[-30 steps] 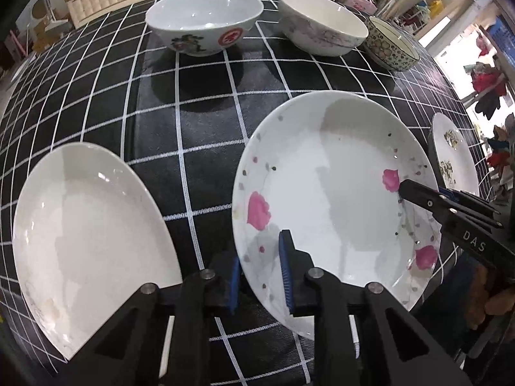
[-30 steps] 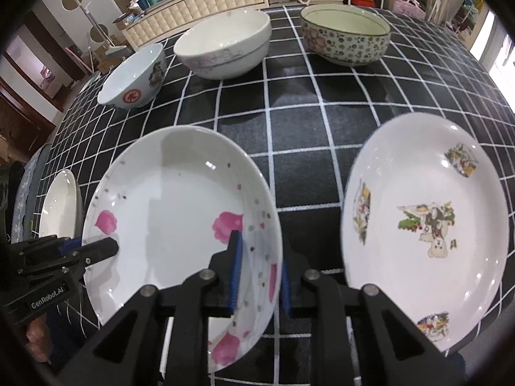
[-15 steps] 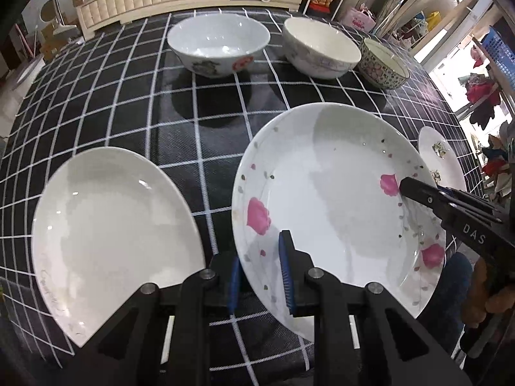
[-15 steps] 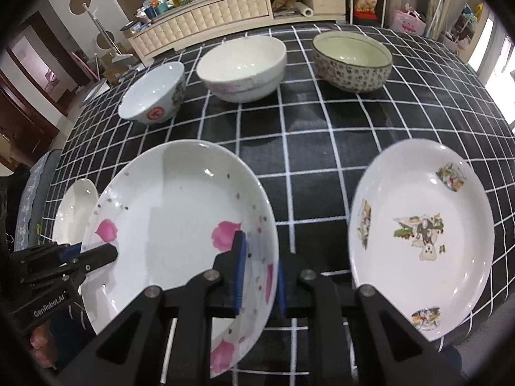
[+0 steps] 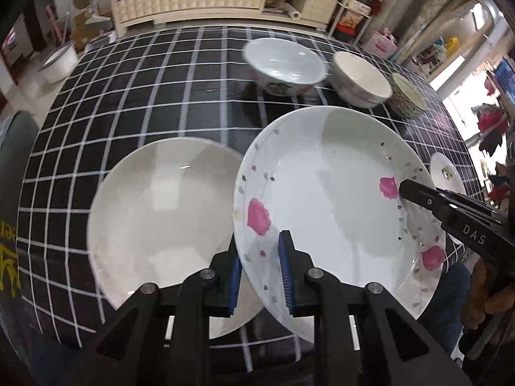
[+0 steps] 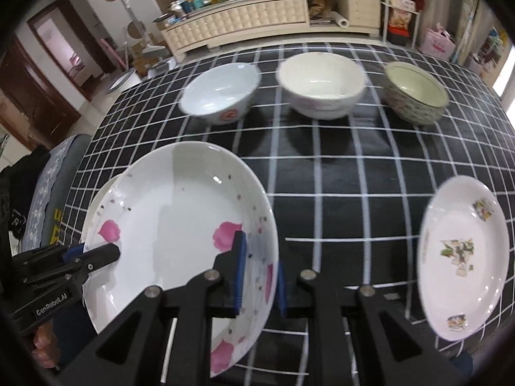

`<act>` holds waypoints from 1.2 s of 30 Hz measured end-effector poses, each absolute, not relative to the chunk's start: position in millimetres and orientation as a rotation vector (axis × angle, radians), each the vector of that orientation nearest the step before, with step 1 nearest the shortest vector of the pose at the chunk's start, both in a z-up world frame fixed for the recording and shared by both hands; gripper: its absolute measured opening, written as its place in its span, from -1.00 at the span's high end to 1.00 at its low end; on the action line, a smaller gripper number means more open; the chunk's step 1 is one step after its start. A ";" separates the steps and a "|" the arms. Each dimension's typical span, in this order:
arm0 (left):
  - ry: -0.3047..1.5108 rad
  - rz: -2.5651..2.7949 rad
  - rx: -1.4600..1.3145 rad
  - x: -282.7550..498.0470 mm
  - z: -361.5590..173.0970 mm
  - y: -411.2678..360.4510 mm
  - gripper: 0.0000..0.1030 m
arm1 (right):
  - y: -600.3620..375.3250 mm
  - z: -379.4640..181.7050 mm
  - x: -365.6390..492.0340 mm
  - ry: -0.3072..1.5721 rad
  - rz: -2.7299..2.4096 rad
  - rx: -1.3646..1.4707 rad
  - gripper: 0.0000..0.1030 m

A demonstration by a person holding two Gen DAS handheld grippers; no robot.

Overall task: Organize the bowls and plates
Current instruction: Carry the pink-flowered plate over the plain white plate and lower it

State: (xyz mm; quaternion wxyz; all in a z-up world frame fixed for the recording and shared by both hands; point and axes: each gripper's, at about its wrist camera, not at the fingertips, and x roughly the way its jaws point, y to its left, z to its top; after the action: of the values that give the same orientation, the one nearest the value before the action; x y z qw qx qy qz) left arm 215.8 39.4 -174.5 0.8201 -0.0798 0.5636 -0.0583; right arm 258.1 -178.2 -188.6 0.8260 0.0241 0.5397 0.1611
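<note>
Where pink-flower plate (image 5: 325,193) overlaps, plain plate's (image 5: 161,206) right edge hidden.

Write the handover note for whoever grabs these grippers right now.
Left gripper: shut on the near rim of the white plate with pink flowers.
Right gripper: shut on that plate's opposite rim.
The plate is held up off the black checked tablecloth, overlapping the plain white plate.
Cartoon-print plate lies alone to the right; three bowls stand in a row at the back, unstacked.
Done: nothing stacked yet.
Left: set the flower plate down, probably on the plain one, add the cartoon plate, nest the bowls.
</note>
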 end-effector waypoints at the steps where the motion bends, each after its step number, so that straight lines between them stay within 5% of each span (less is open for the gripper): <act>1: 1.199 -0.115 -0.177 214.2 -174.4 44.1 0.62 | -170.7 -189.2 258.4 1.148 0.352 0.044 0.60; 36: 1.245 0.018 -0.338 194.3 -217.5 160.4 0.63 | -56.1 -226.0 261.8 1.205 0.448 -0.099 0.60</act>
State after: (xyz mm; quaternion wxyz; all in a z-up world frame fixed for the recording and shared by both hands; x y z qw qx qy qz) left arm 194.3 160.4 -217.5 0.7991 -0.1577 0.5801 0.0083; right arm 261.8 -56.1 -226.0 0.7993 -0.0460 0.5617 0.2087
